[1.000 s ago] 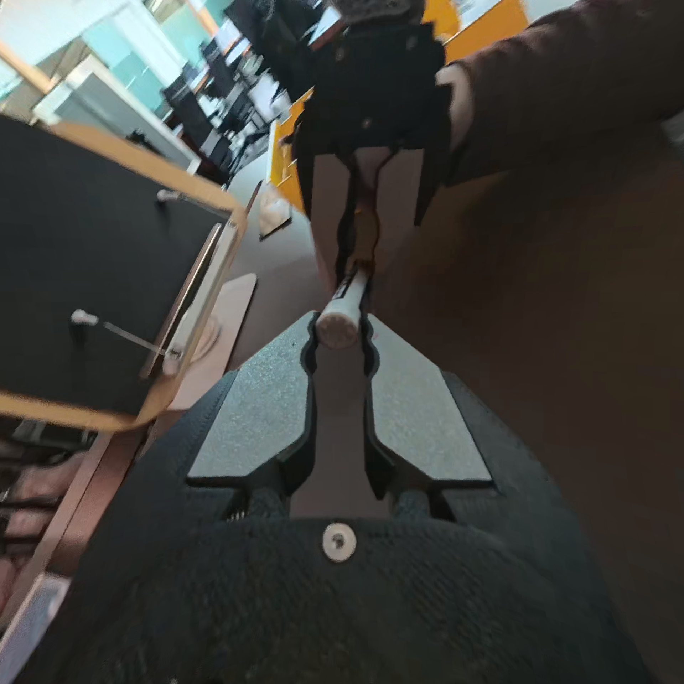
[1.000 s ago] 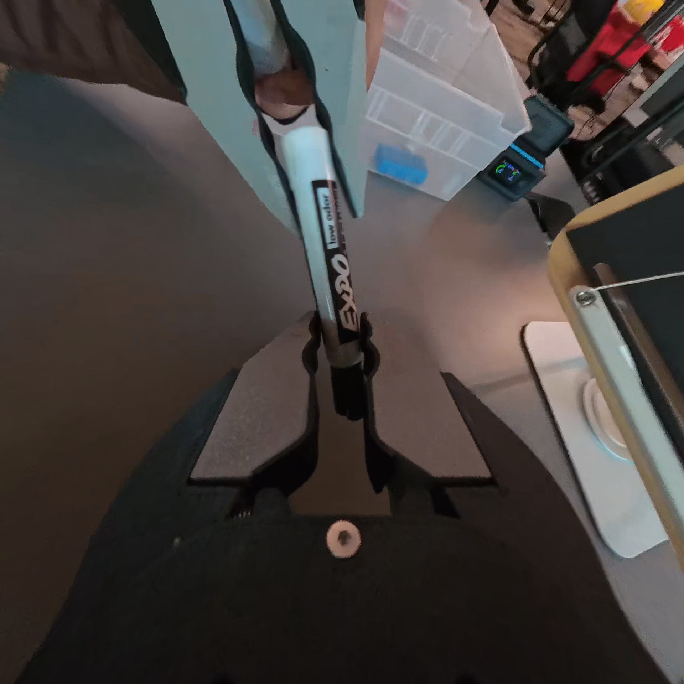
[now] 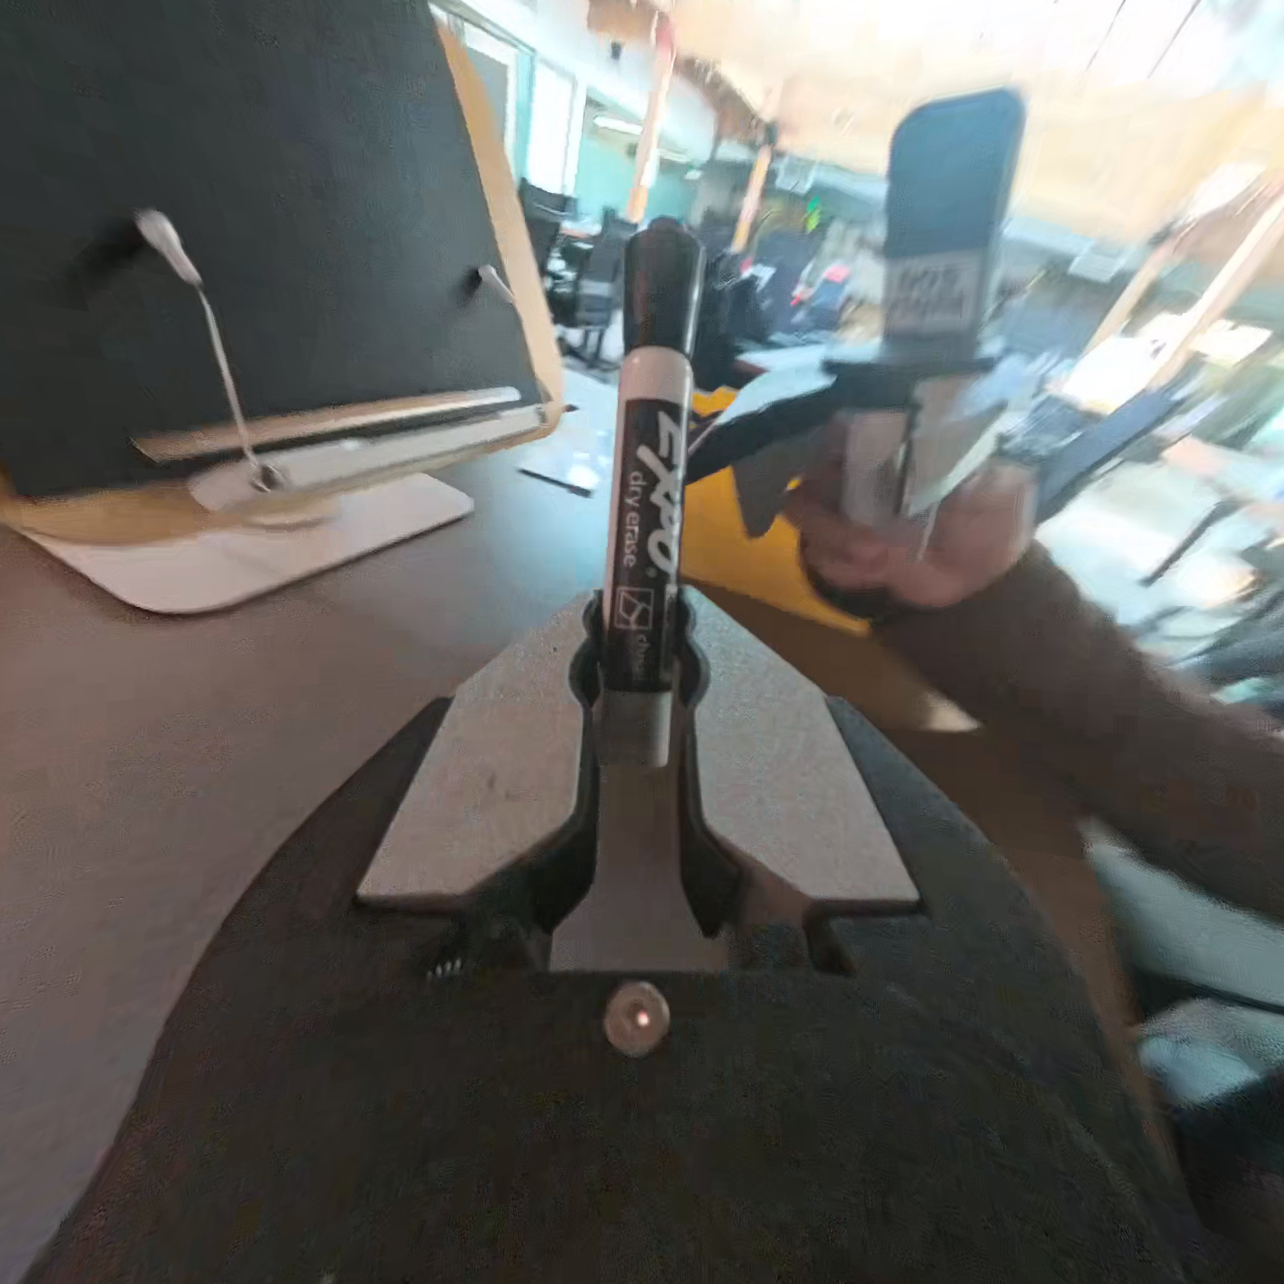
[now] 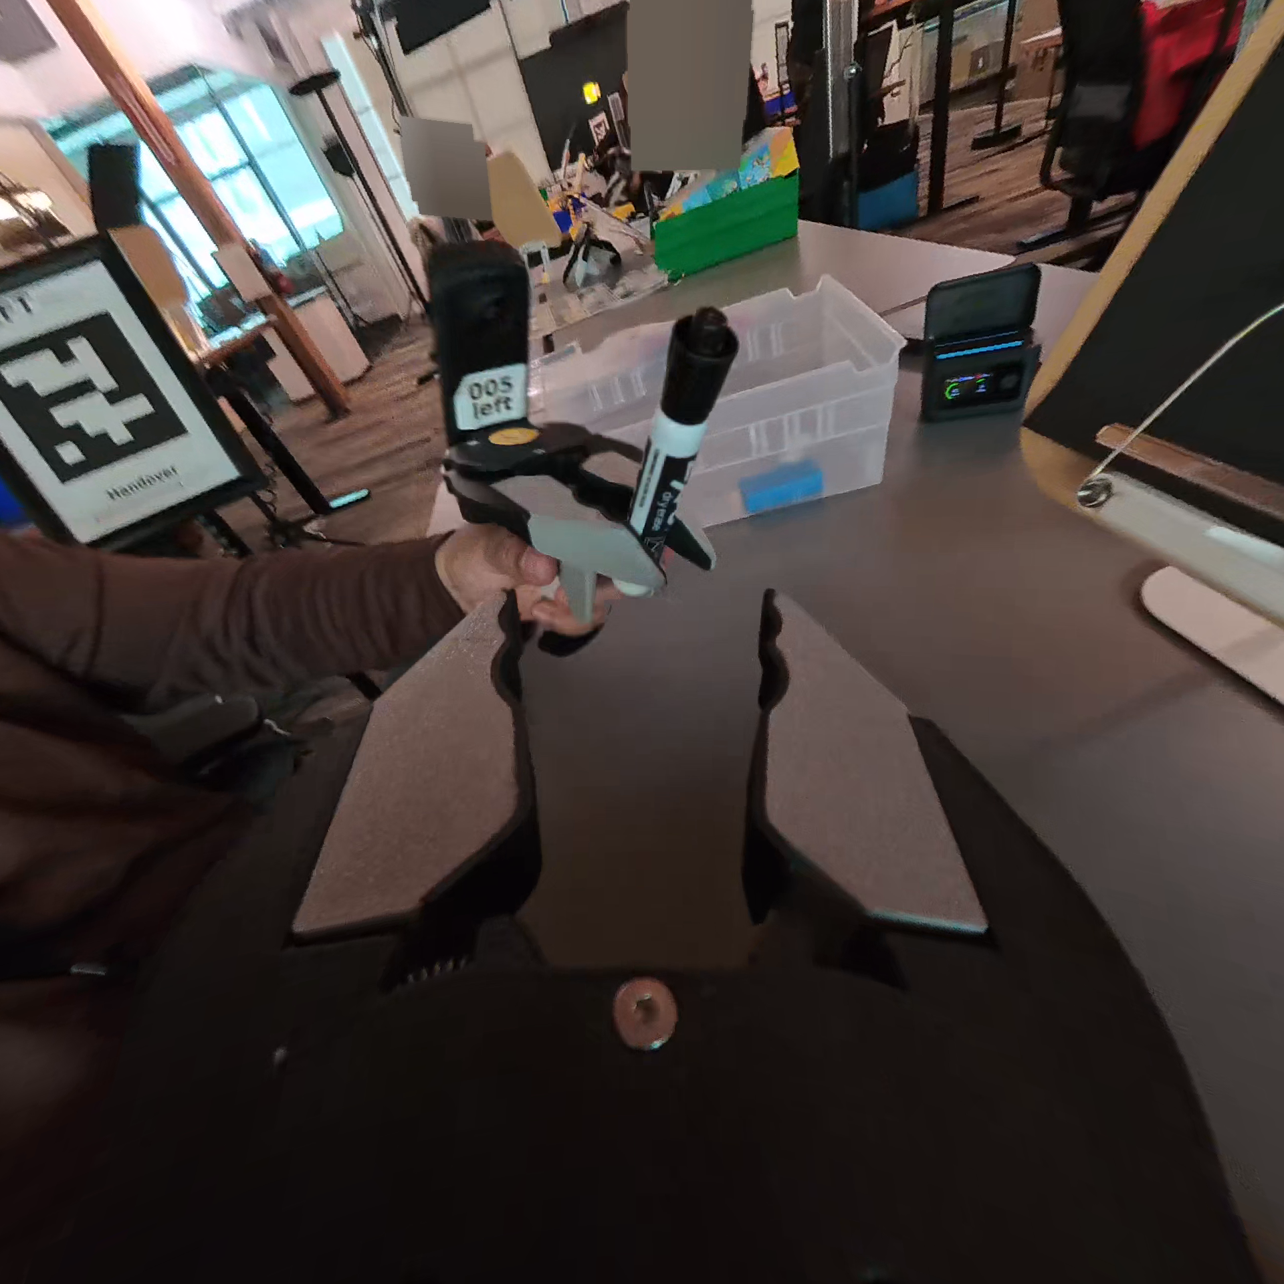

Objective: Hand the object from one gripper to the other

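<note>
Left gripper (image 3: 639,636): your fingers are clamped on the lower barrel of the marker (image 3: 649,486), which stands nearly upright above the worktop (image 3: 208,729), black cap on top.
Right gripper (image 4: 639,625): your fingers are spread wide with nothing between them, near the left gripper (image 4: 653,556) and apart from the marker (image 4: 677,431).
Clear bin (image 4: 799,396): it sits behind the marker toward the far edge of the worktop (image 4: 938,660), with a blue block (image 4: 782,486) inside.
Black board (image 3: 243,208): it stands tilted on a white base at your left.
</note>
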The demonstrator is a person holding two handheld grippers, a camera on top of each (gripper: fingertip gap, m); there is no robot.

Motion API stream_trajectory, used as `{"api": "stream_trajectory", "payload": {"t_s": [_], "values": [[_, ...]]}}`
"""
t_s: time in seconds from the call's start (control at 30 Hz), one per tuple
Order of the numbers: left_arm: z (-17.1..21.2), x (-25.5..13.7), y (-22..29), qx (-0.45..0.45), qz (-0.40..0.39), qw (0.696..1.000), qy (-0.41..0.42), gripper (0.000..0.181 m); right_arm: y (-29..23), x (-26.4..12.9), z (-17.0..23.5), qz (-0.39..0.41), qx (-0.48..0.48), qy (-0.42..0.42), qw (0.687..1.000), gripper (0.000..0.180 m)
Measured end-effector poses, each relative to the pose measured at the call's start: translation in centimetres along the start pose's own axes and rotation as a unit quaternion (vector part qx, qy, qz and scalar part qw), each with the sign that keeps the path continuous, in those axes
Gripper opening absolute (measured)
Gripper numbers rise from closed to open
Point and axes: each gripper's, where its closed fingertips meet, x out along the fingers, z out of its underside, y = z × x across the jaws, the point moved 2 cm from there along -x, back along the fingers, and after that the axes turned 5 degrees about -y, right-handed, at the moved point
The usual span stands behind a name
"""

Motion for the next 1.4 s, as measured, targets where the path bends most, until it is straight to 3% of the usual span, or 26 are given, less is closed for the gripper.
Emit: {"api": "stream_trajectory", "payload": {"t_s": [0.17,0.2,0.27,0.33,0.37,0.5,0.6,0.7,0.9,0.97,1.1,1.2,1.23,1.4], "values": [[1.2,1.3,2.0,-0.086,0.085,0.993,-0.001,0.016,0.1,2.4,-0.2,-0.012,0.038,0.030,0.999,0.064],[1.5,1.7,2.4,-0.090,0.091,0.992,-0.006,0.016,0.0,2.8,-0.1,-0.021,0.048,0.033,0.998,0.054],[2.2,2.4,2.9,-0.079,0.093,0.992,-0.022,0.017,-0.1,3.6,0.5,-0.032,0.072,0.016,0.997,0.015],[3.0,2.9,2.9,-0.064,0.076,0.994,-0.044,0.016,0.2,3.7,1.0,-0.024,0.064,0.000,0.998,0.017],[3.3,3.0,2.7,-0.058,0.066,0.995,-0.056,0.018,0.4,3.6,1.1,-0.009,0.047,-0.005,0.999,0.017],[5.2,2.9,1.0,-0.030,0.014,0.992,-0.118,0.056,2.7,2.1,1.2,0.156,-0.065,-0.050,0.984,0.016],[4.4,2.2,0.1,-0.016,-0.012,0.994,-0.106,0.064,4.5,1.1,1.6,0.296,-0.181,-0.113,0.931,0.015],[2.0,1.4,-0.2,-0.040,-0.015,0.998,-0.047,0.064,5.5,0.8,1.7,0.401,-0.307,-0.164,0.847,0.016],[0.2,1.4,-0.2,-0.026,-0.046,0.999,-0.003,0.066,4.6,1.8,0.9,0.472,-0.485,-0.185,0.713,0.015],[-0.1,1.5,0.1,0.003,-0.057,0.998,0.002,0.060,4.4,2.2,0.9,0.481,-0.505,-0.193,0.690,0.015],[-0.5,1.7,0.6,0.042,-0.067,0.997,0.011,0.048,3.8,3.7,1.5,0.474,-0.533,-0.214,0.667,0.016],[-0.4,1.6,0.4,0.063,-0.077,0.995,0.005,0.015,3.3,4.2,1.5,0.476,-0.549,-0.214,0.653,0.016],[-0.3,1.5,0.4,0.072,-0.077,0.994,-0.002,0.014,3.3,4.3,1.5,0.474,-0.548,-0.214,0.655,0.016],[0.1,1.3,0.3,0.087,-0.068,0.994,-0.018,0.015,3.5,4.3,1.9,0.441,-0.494,-0.189,0.725,0.018]]}}
